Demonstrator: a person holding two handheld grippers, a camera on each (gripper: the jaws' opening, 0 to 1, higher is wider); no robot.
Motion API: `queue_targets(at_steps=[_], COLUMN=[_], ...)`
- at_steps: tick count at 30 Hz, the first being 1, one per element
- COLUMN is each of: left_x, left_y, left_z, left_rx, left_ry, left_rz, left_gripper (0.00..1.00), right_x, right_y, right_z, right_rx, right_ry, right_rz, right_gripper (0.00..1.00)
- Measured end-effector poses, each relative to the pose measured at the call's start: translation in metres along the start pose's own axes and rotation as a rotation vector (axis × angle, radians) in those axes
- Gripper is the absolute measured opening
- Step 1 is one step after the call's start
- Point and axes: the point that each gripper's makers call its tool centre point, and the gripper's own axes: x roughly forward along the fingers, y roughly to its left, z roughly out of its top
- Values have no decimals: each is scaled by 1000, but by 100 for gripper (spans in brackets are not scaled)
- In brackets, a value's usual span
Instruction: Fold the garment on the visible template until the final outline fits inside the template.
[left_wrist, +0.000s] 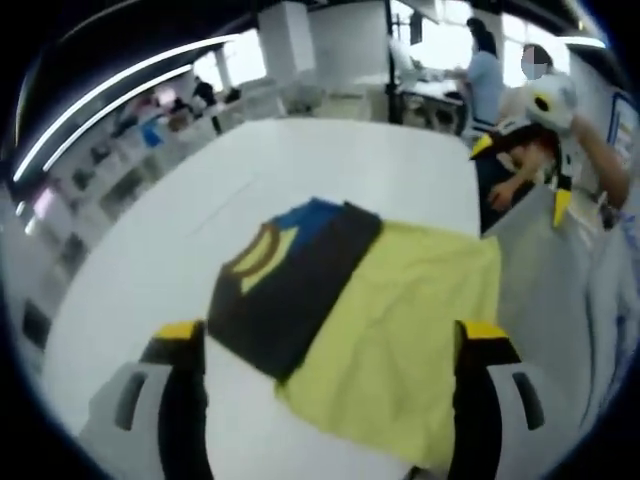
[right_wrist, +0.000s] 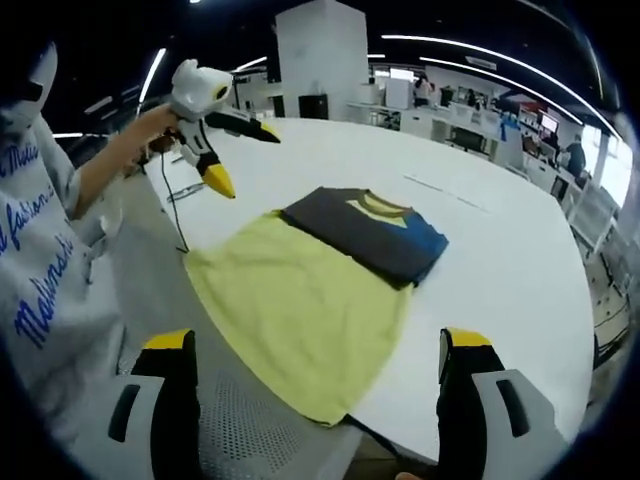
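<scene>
One folded dark garment is seen lying on one yellow template mid-table. Left gripper, held up at ten o'clock, and right gripper: fingers apart, nothing gripped.

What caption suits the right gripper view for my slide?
Folded dark garment with yellow collar lies on yellow cloth template on white table; left gripper hovers open above.

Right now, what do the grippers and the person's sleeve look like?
Both grippers have black jaws with yellow tips on white-grey bodies. The left gripper, seen from the right gripper view, has a white rounded body and a dark cable. The person's sleeve is light grey with blue script lettering.
</scene>
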Motion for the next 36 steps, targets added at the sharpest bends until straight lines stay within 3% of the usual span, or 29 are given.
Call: queue_targets(at_steps=[7,13,26,36], left_x=[-21,-37,-63,-70], left_y=[4,-10,-13,-26], left_z=[-13,-22,-40,-51], left_rx=[-4,-26,-36,-102], left_ry=[3,-10,3,-7], left_rz=[43,34,85,103], left_gripper=[100,100,99,97], right_x=[2,0,0,-2], right_y=[-2,-4,-8,-10], right_z=[4,2,-3,-5], right_rx=[-15,-18,-12,0], right_ry=[2,12,23,22], right_rz=[2,-4,-4,-18], right_gripper=[100,100,100,100])
